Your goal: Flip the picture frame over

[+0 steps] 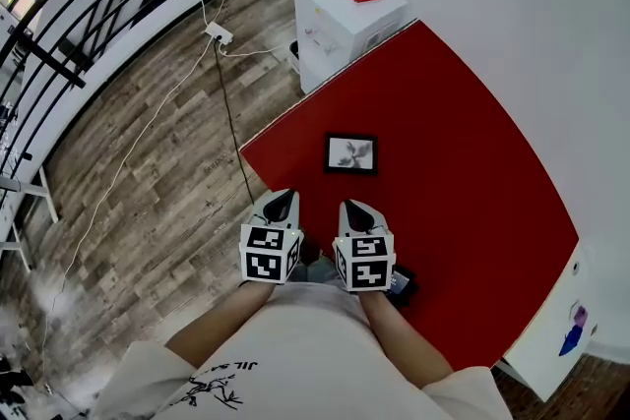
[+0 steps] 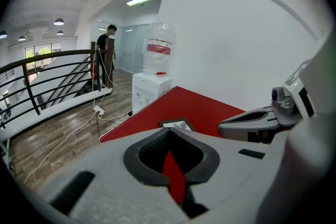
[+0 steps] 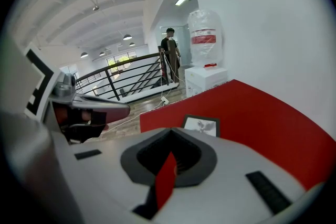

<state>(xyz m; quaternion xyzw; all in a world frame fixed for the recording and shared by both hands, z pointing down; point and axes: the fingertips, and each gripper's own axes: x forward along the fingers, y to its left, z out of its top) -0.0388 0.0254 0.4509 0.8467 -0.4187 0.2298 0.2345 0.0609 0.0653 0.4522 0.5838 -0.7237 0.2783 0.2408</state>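
Note:
A small black picture frame lies flat, picture side up, on the red table; it shows a grey plant print. It also appears beyond the jaws in the left gripper view as the frame and in the right gripper view as the frame. My left gripper and right gripper hang side by side at the table's near edge, short of the frame. Both are shut with nothing held.
A white water dispenser with a bottle stands at the table's far corner. Cables and a power strip lie on the wooden floor left of the table. A black railing runs at far left. A person stands in the distance.

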